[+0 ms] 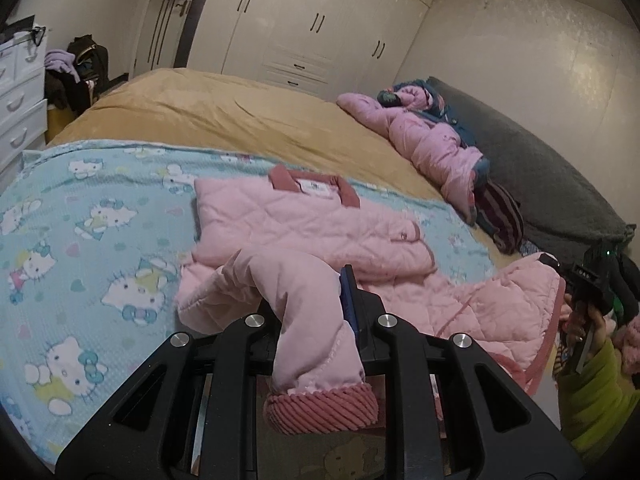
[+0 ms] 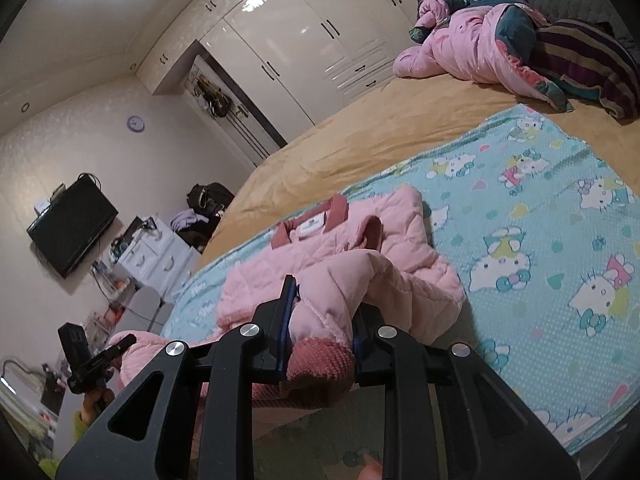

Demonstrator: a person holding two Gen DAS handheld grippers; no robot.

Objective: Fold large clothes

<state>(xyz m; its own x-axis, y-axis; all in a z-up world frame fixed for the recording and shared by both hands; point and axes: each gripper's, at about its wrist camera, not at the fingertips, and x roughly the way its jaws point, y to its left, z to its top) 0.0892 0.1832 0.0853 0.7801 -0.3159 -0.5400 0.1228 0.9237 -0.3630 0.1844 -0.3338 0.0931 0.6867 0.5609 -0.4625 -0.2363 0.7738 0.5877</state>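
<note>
A pink quilted jacket [image 1: 304,220] with dark pink ribbed collar and cuffs lies on a blue cartoon-cat blanket [image 1: 80,240] on the bed. My left gripper [image 1: 308,300] is shut on one sleeve, whose ribbed cuff [image 1: 320,408] hangs down between the jaws. My right gripper [image 2: 324,312] is shut on the other sleeve just above its ribbed cuff [image 2: 320,364]. The jacket body [image 2: 340,240] lies beyond it, collar away from me. The right gripper shows at the right edge of the left wrist view [image 1: 588,284]; the left one shows low left in the right wrist view [image 2: 92,360].
A tan bedspread [image 1: 224,120] covers the far bed. A heap of pink and striped clothes [image 1: 440,148] lies against a grey headboard cushion [image 1: 540,168]. White wardrobes [image 1: 320,24] line the far wall. White drawers [image 1: 20,92] and a wall television [image 2: 72,228] stand left of the bed.
</note>
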